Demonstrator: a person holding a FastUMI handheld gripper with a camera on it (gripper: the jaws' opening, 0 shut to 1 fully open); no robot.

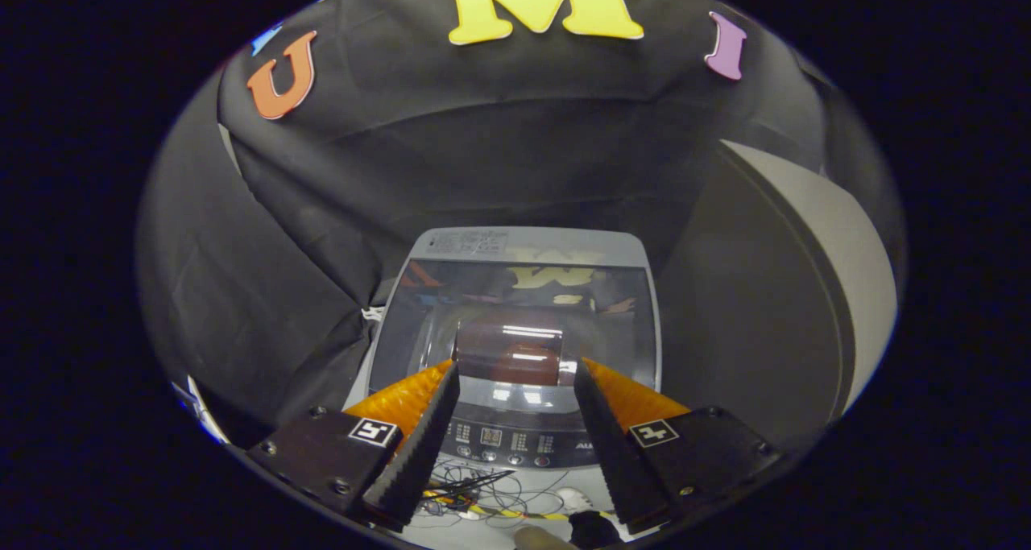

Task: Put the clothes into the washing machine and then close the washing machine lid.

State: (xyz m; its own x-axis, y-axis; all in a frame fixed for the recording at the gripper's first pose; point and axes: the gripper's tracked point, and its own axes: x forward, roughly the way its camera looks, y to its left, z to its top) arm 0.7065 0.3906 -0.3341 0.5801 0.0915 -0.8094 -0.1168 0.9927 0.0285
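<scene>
The gripper [515, 377] is held wide open and nothing is gripped. The closed lid [515, 308] of the washing machine [527, 244] is seen between and beyond its fingertips

A black cloth [322, 212] hangs as the back wall across the upper and left part of the frame, with folds in it. At the right side stands a large grey panel [813, 276] with a curved edge. At the bottom centre lies a tangle of thin cables [483, 498] on a pale floor [451, 526].
</scene>
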